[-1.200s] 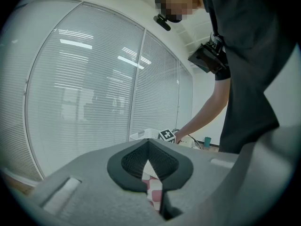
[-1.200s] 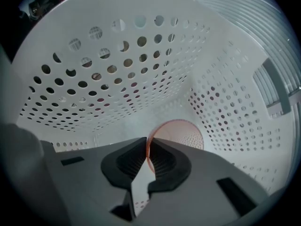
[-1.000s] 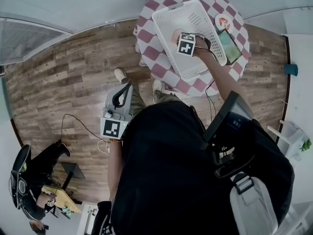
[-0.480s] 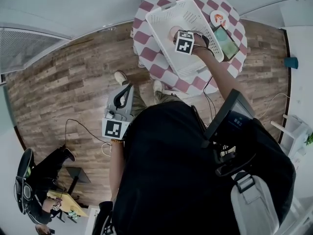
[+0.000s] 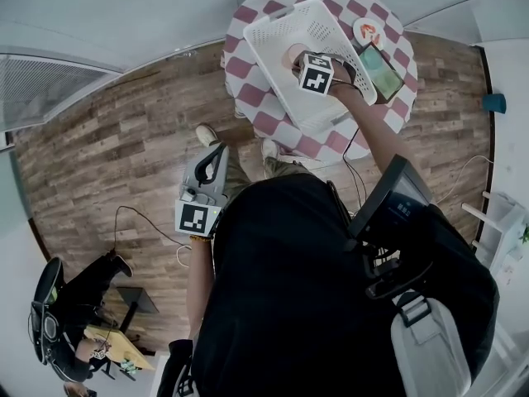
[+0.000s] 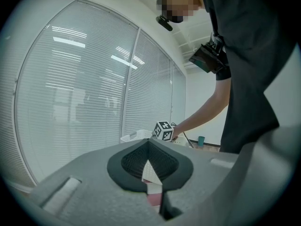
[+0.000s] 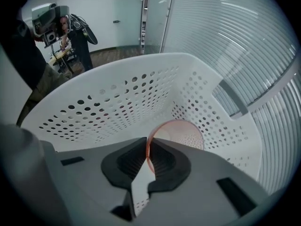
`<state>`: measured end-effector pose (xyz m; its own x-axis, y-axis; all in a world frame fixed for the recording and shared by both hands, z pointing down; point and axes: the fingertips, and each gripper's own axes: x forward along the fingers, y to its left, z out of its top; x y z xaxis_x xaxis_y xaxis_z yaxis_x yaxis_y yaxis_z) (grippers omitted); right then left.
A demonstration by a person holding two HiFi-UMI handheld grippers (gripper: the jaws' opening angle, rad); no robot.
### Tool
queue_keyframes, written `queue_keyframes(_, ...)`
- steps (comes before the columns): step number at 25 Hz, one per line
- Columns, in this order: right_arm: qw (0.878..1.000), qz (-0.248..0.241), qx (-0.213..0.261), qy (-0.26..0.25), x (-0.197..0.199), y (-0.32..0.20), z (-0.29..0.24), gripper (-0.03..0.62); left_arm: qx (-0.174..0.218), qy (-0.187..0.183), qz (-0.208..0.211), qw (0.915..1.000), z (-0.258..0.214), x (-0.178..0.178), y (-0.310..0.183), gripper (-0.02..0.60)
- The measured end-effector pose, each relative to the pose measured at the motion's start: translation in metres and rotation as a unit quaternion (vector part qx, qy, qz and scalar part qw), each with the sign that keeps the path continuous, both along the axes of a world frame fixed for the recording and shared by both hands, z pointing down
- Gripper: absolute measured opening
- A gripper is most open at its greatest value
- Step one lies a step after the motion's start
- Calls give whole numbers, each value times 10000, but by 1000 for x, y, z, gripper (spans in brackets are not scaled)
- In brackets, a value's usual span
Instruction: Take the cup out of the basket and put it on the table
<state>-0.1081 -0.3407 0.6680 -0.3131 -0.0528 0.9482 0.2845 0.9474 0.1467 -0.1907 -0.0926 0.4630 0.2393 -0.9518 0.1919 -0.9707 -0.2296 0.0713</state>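
Basket (image 5: 274, 58) on checkered table (image 5: 254, 106)

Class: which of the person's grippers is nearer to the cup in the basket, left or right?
Right. The right gripper is inside the basket, shut on the rim of the cup. The left gripper is by the person's side over the floor, away from the table.

I am counting one basket (image 5: 277, 35) at 12 o'clock, one cup (image 7: 182, 132), one checked table (image 5: 248, 98), one phone (image 5: 382, 69) at 1 o'clock, and two grippers: the left gripper (image 6: 149, 152) and the right gripper (image 7: 146, 147).
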Motion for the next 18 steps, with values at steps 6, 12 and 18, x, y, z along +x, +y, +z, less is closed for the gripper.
queue_keyframes(6,9995,137,25,-271,0,-6,-13,28,78,-56,185,9998,-1,10,-8,-3)
queue_keyframes(12,9974,374,-97,-605,1,-6,-33,28,145,-156,354,9991,-5,19,-19,-3)
queue_keyframes(18,9946,499,-67,-911,3,-6,-53,28,143,-241,496,9984,-4,29,-23,-3)
